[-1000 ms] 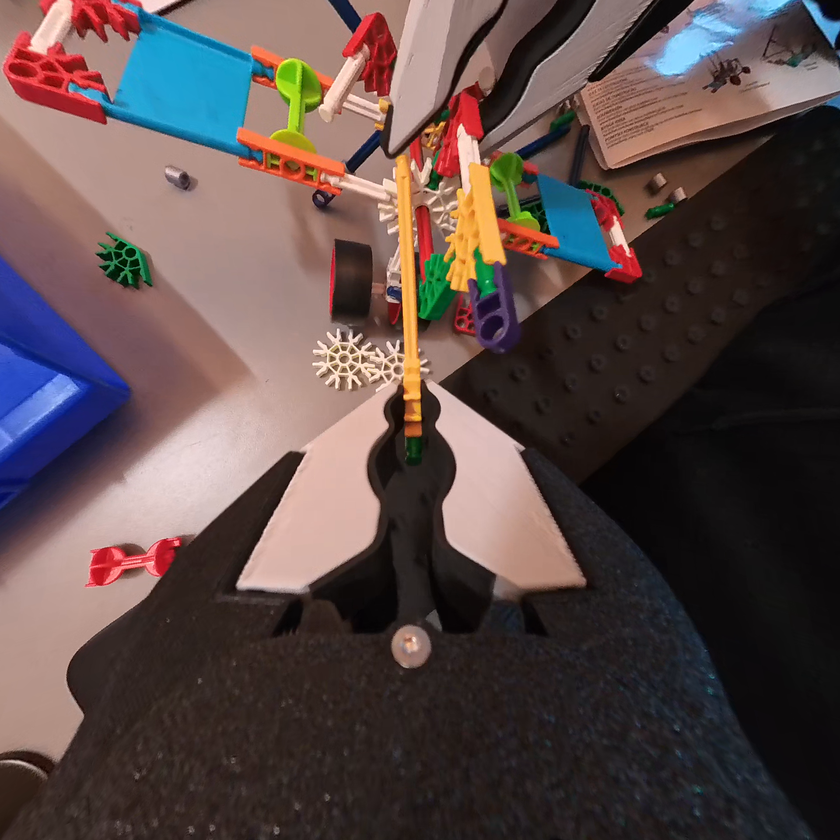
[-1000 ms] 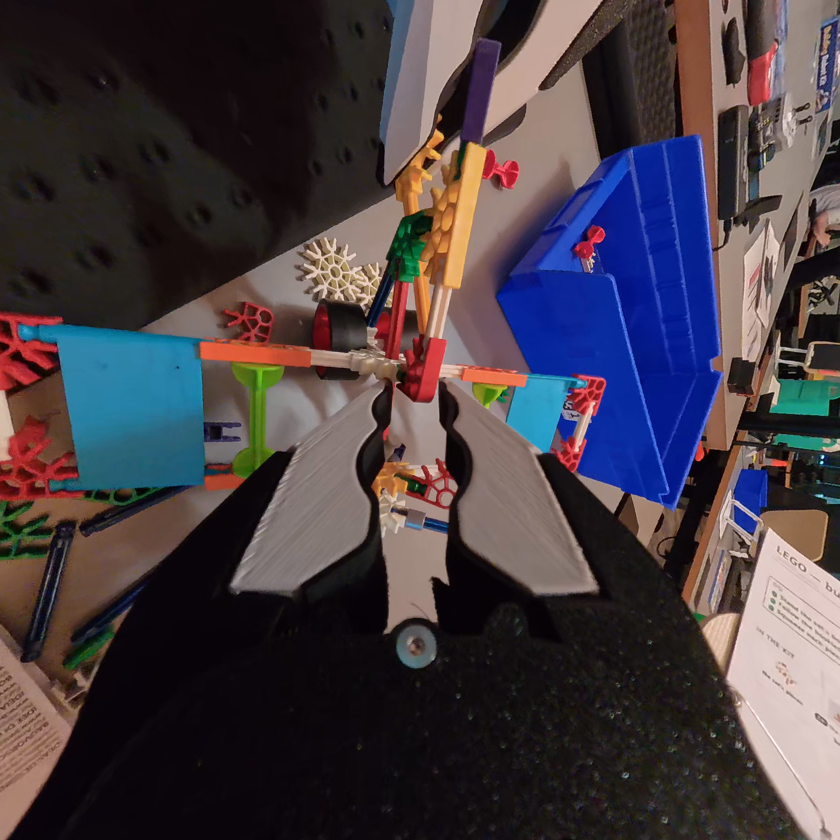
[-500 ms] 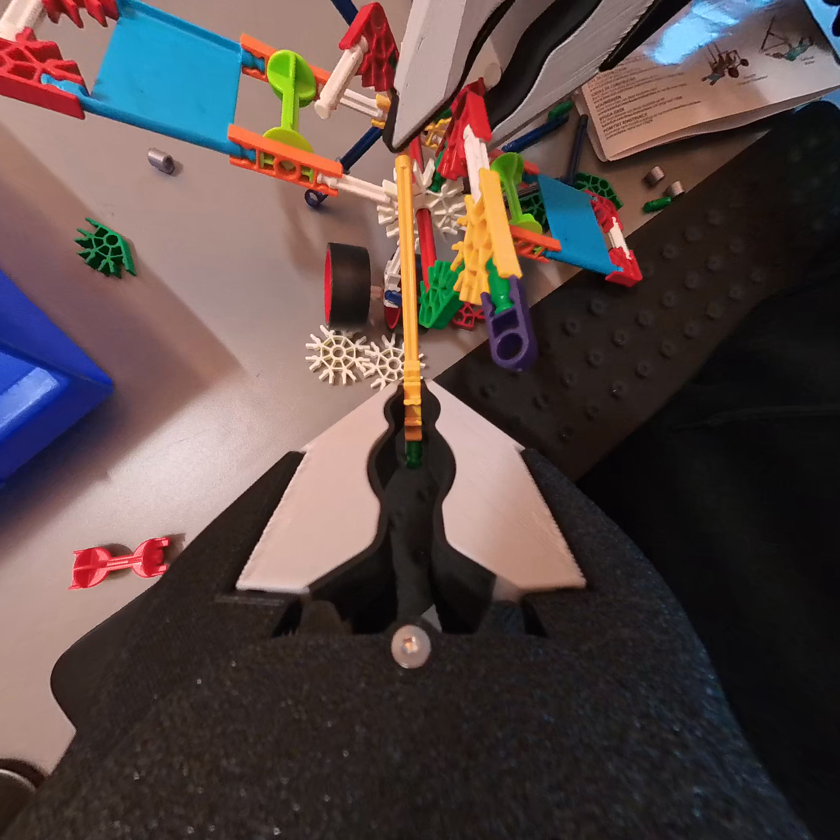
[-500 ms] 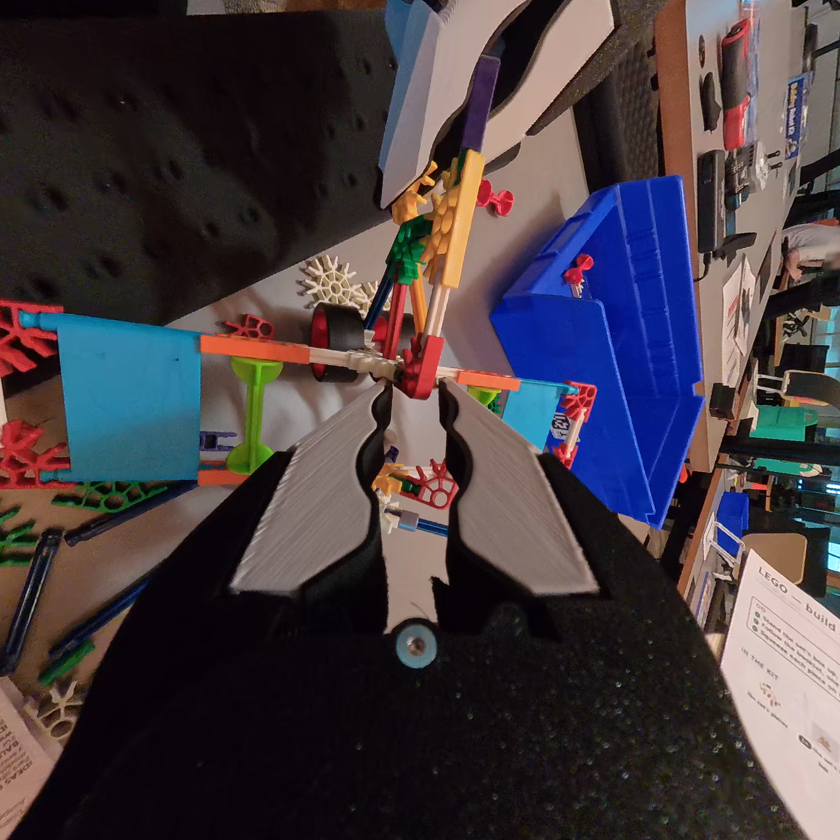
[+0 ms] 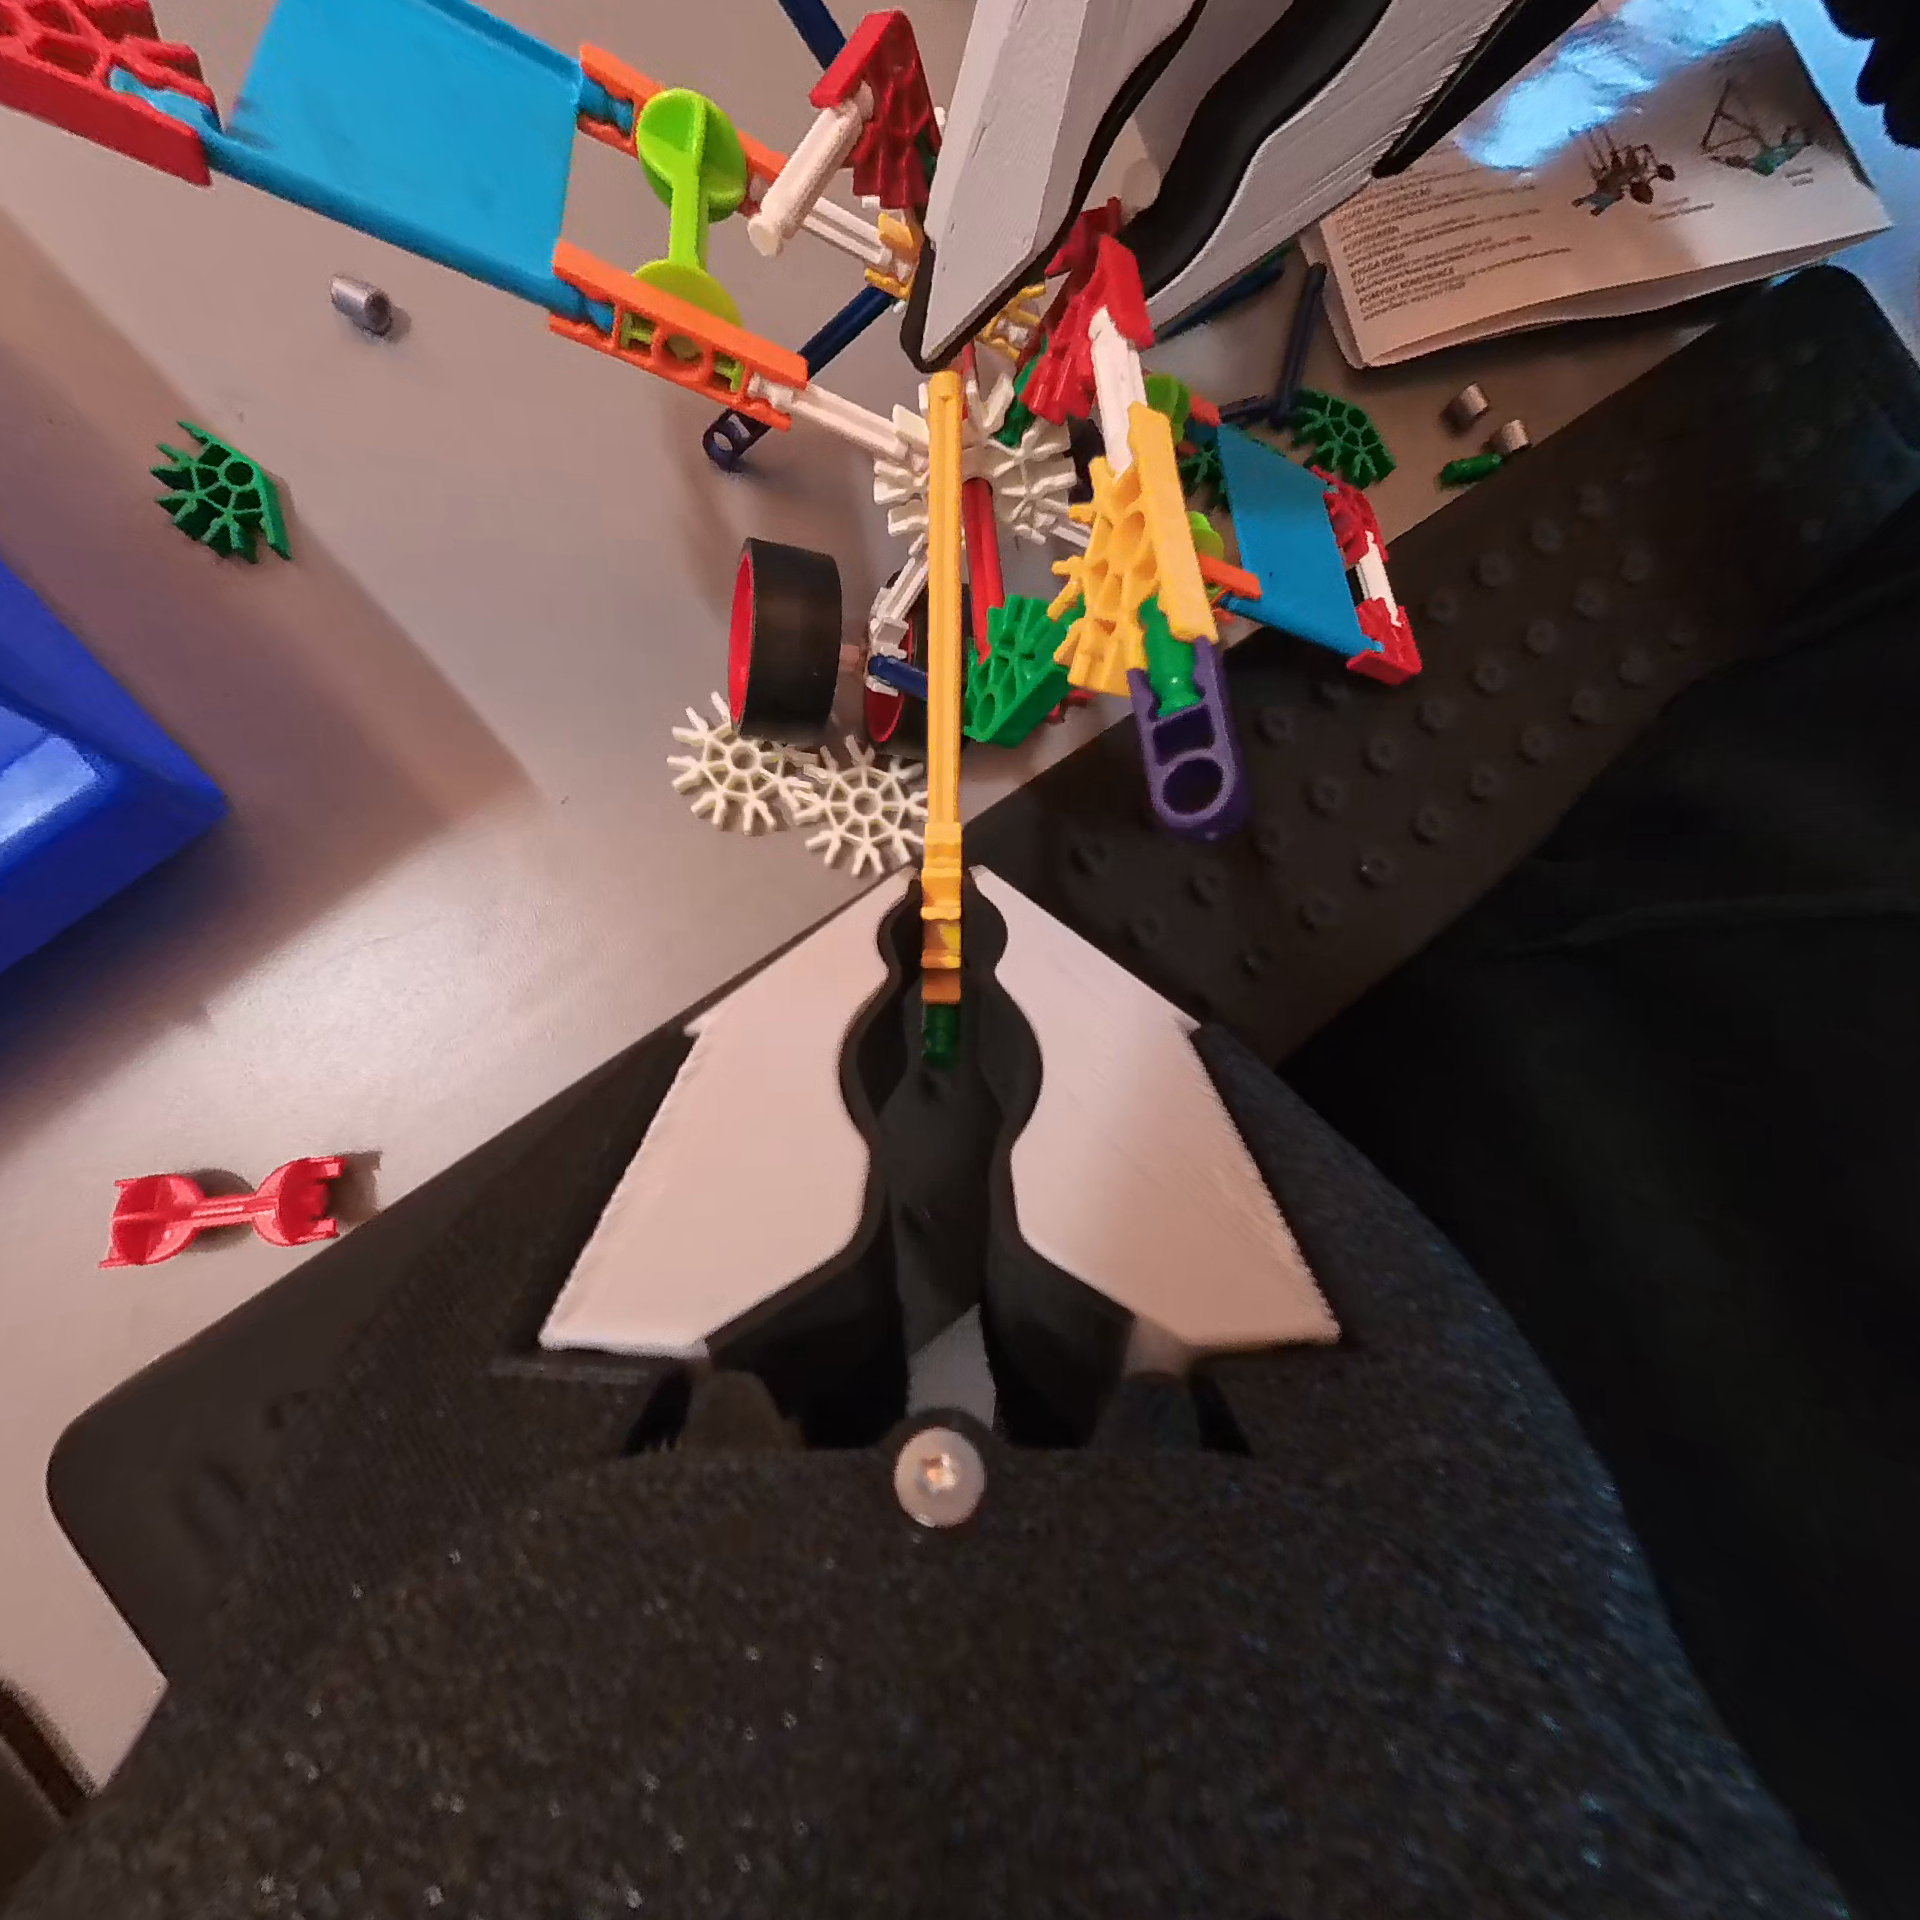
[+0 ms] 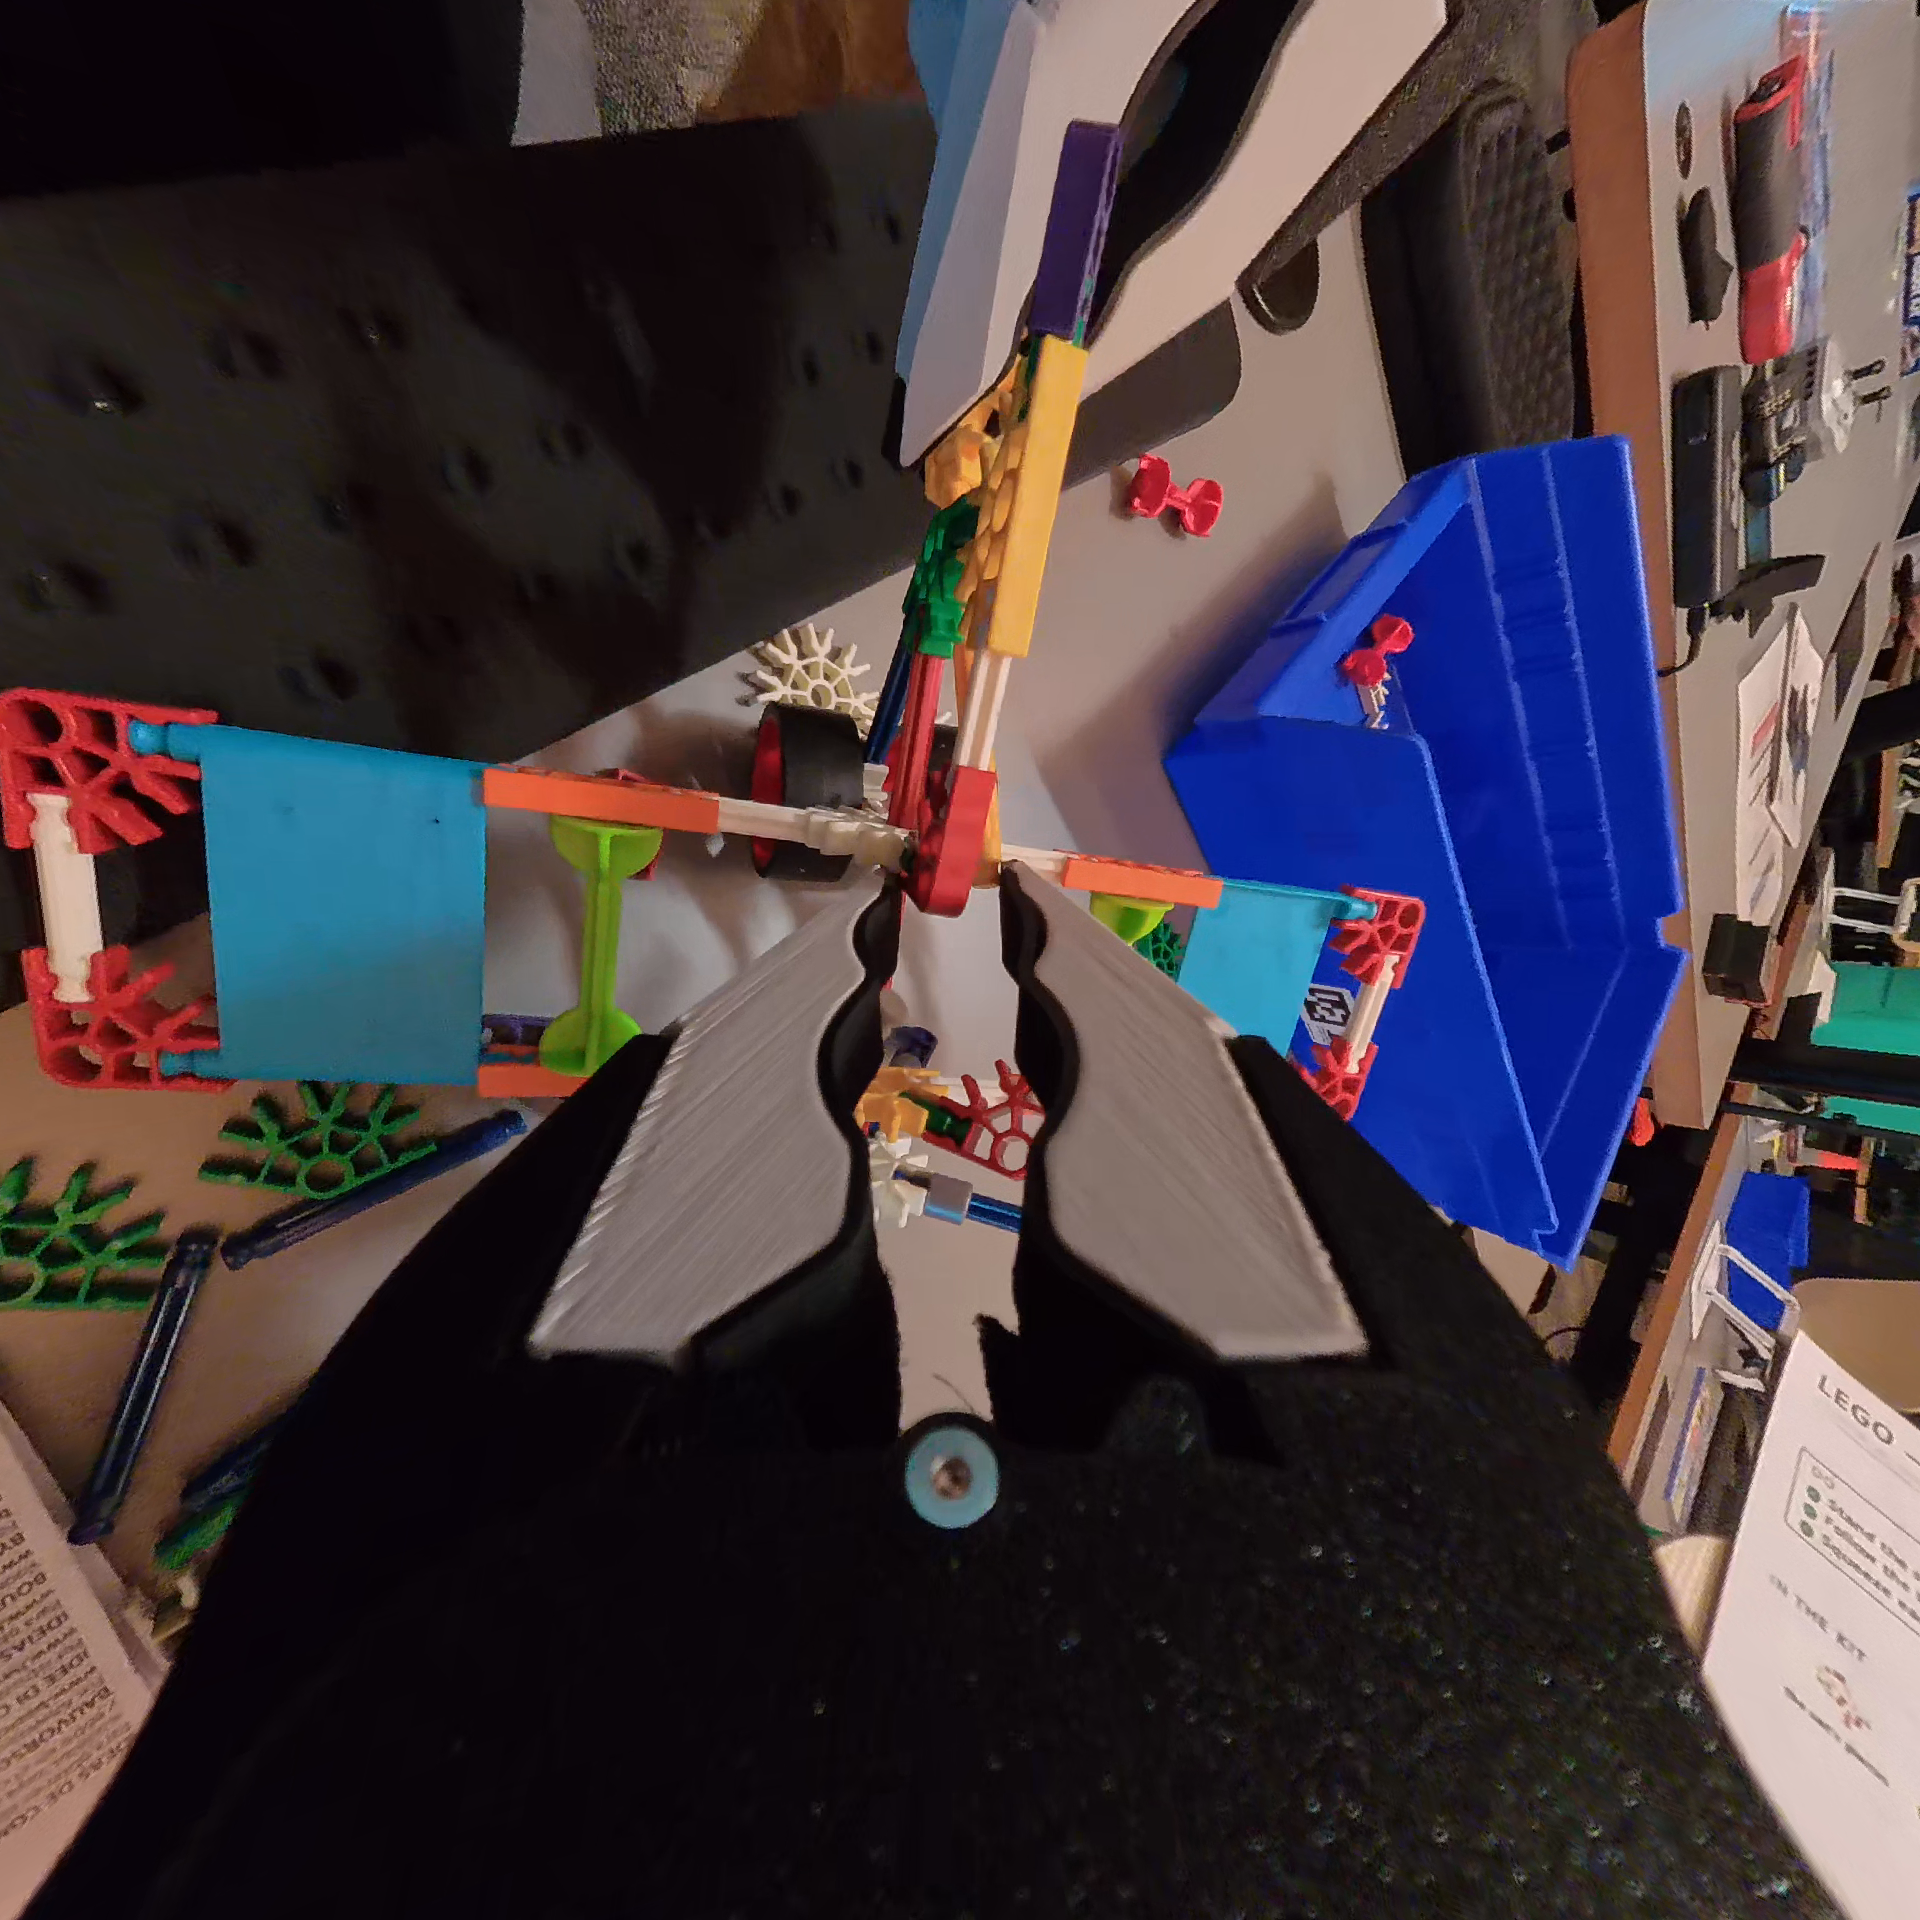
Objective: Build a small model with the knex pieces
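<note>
A colourful rod-and-connector model is held between both grippers above the grey table [image 5: 436, 935]. My left gripper [image 5: 940, 883] is shut on the near end of the model's long yellow rod [image 5: 943, 582]. My right gripper [image 6: 948, 894] is shut on the model's red connector [image 6: 951, 831] at the hub; it also shows at the top of the left wrist view [image 5: 1039, 208]. Blue panels [image 6: 343, 904] stick out to both sides. A purple connector [image 5: 1190, 748] hangs off a yellow piece. A black wheel [image 5: 790, 634] sits under the hub.
Two white snowflake connectors [image 5: 790, 779], a red piece [image 5: 223, 1210], a green connector [image 5: 223, 499] and a grey sleeve [image 5: 358, 303] lie loose. A blue bin [image 6: 1455, 883] stands beside the model. A booklet [image 5: 1558, 208], a black studded mat [image 5: 1455, 675], green connectors [image 6: 312, 1143] and dark rods [image 6: 135, 1382] lie around. Spacing between my two grippers at the tips: around 9 centimetres. Between my left fingertips and the red piece [image 5: 223, 1210] there is roughly 15 centimetres. My right wrist view [image 6: 1178, 496] looks at it from another angle.
Both grippers have shifted slightly with the model still held. In the left view the table parts and the blue bin slid toward the upper left. Neither grip changed.
</note>
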Tool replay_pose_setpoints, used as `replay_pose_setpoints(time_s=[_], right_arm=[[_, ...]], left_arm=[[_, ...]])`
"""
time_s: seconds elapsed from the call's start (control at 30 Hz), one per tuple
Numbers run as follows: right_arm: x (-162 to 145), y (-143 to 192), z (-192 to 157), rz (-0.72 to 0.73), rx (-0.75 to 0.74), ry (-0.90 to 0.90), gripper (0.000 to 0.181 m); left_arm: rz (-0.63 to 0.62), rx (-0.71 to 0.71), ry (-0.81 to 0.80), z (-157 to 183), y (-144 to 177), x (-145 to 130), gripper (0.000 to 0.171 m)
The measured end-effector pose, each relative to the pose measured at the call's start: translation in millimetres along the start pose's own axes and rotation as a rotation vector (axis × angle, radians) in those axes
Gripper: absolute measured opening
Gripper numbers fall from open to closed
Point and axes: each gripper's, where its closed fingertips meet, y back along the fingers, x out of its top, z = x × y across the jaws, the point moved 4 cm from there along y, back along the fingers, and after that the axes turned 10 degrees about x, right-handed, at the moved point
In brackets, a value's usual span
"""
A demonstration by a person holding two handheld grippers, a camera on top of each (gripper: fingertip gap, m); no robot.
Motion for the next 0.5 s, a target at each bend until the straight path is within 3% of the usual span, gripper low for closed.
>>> replay_pose_setpoints(time_s=[0.5], right_arm=[[3.3,-6.2,-0.6,0.007,0.030,-0.017,0.014]], left_arm=[[0.037,0.005,0.016,-0.5,21.6,7.4,0.004]])
